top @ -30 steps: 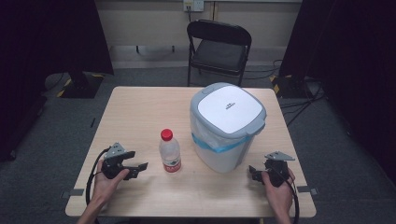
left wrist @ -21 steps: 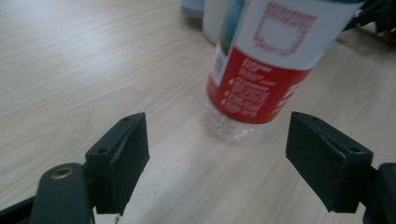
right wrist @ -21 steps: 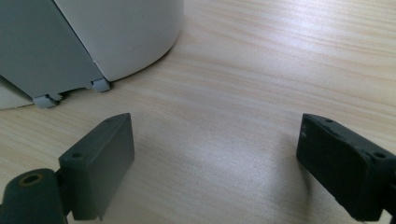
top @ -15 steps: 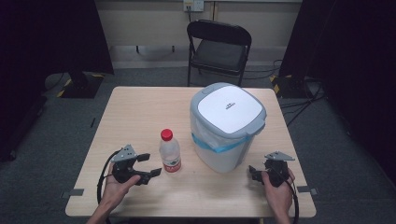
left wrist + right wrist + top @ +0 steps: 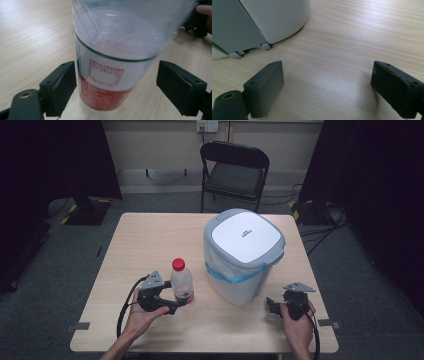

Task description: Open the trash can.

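A clear plastic bottle [image 5: 181,282] with a red cap and a red-and-white label stands upright on the wooden table [image 5: 150,240], left of the bin. My left gripper [image 5: 176,306] is open with the bottle's lower part [image 5: 110,75] between its jaws; one jaw is close against the label, the other stands off it. A white and grey lidded bin [image 5: 242,255] with a blue band sits at the table's centre right. My right gripper [image 5: 270,305] rests open near the front right edge, and the bin's foot [image 5: 262,25] lies just ahead of it.
A black folding chair [image 5: 234,170] stands beyond the table's far edge. Bare tabletop stretches across the back left and along the front edge between my two hands. Cables lie on the grey floor at the right.
My left gripper has slid right along the table until its open jaws straddle the bottle's base. The right gripper, the bottle and the bin have stayed in place.
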Demonstrator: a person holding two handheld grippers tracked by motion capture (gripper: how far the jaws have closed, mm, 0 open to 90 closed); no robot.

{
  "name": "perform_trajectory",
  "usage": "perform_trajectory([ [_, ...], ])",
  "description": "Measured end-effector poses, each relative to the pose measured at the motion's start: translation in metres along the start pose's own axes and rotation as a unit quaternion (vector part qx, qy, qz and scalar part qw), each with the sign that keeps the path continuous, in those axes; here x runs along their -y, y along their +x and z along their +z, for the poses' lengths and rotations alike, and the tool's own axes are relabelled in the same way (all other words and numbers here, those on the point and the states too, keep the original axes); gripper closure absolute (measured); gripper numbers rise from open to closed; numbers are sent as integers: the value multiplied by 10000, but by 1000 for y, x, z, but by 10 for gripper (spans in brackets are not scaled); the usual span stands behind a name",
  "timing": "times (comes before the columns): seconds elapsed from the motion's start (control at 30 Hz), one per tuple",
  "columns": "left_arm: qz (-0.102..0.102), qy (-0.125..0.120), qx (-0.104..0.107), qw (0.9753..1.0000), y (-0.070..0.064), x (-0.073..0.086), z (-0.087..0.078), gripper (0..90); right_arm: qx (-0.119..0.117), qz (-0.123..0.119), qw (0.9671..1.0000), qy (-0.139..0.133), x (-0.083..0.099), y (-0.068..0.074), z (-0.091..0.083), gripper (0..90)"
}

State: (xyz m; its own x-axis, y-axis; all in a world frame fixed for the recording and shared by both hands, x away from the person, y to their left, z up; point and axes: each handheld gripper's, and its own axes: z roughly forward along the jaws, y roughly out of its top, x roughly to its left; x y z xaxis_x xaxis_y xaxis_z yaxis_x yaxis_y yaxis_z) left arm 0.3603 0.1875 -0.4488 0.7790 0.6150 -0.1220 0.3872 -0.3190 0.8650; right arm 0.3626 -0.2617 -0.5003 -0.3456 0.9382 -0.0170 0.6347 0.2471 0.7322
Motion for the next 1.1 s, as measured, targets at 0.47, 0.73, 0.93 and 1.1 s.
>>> perform_trajectory([
  [0.47,180,208,-137,9995,4,4,16,246,61,39,10000,-1,0,1,0,103],
  [0.73,-175,186,-637,9976,26,9,-9,274,63,39,10000,-2,0,1,0,103],
  [0.93,-325,101,-1089,9935,44,15,-30,275,66,44,10000,-1,0,1,0,102],
  [1.1,-376,92,-1409,9893,58,20,-44,275,66,44,10000,-2,0,1,0,102],
])
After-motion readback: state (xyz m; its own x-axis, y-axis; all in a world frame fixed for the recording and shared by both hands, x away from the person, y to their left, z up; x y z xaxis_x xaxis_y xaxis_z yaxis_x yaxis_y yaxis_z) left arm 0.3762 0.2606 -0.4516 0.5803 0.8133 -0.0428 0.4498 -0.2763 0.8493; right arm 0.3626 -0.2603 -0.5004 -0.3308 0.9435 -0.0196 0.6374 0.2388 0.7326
